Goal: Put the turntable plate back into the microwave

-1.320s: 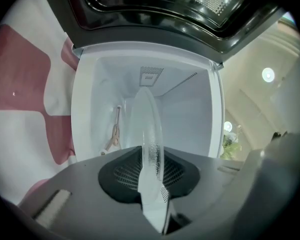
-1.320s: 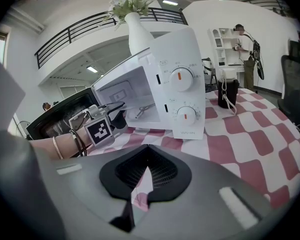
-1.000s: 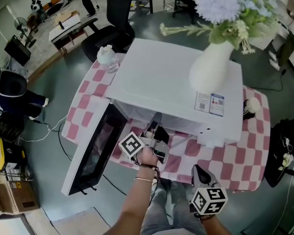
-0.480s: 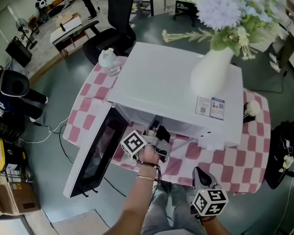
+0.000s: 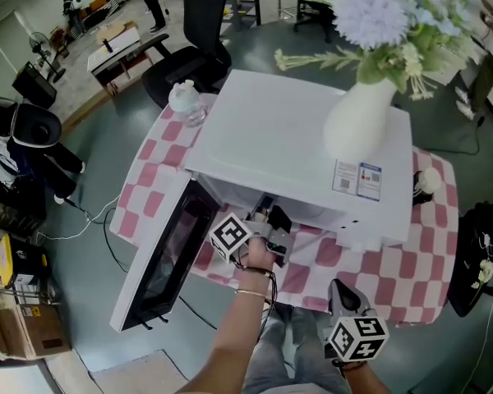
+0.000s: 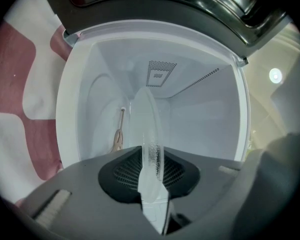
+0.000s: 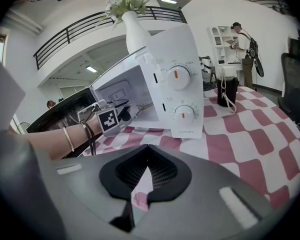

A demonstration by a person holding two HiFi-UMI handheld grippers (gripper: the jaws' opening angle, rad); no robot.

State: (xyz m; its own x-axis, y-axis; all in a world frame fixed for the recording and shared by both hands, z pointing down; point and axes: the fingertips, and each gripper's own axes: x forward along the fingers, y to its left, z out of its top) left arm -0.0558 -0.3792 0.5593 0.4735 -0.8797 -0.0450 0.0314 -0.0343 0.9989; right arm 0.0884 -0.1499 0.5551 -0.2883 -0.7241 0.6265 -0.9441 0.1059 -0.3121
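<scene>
The white microwave (image 5: 287, 130) stands on a pink checked table with its door (image 5: 160, 253) swung open to the left. My left gripper (image 5: 267, 212) is at the mouth of the cavity, shut on the clear glass turntable plate (image 6: 147, 134). In the left gripper view the plate shows edge-on between the jaws and reaches into the white cavity (image 6: 200, 114). A small tan part (image 6: 119, 139) sits on the cavity surface at the picture's left. My right gripper (image 5: 338, 290) hangs low at the table's near edge, shut and empty (image 7: 146, 176).
A white vase of flowers (image 5: 357, 113) stands on top of the microwave. A plastic bottle (image 5: 185, 101) is at the table's far left corner, and a dark cup (image 7: 227, 91) sits right of the microwave. The open door juts past the table's left side. Office chairs (image 5: 185, 56) stand behind.
My left gripper with the plate has edged slightly further toward the microwave's opening. The right gripper has kept still.
</scene>
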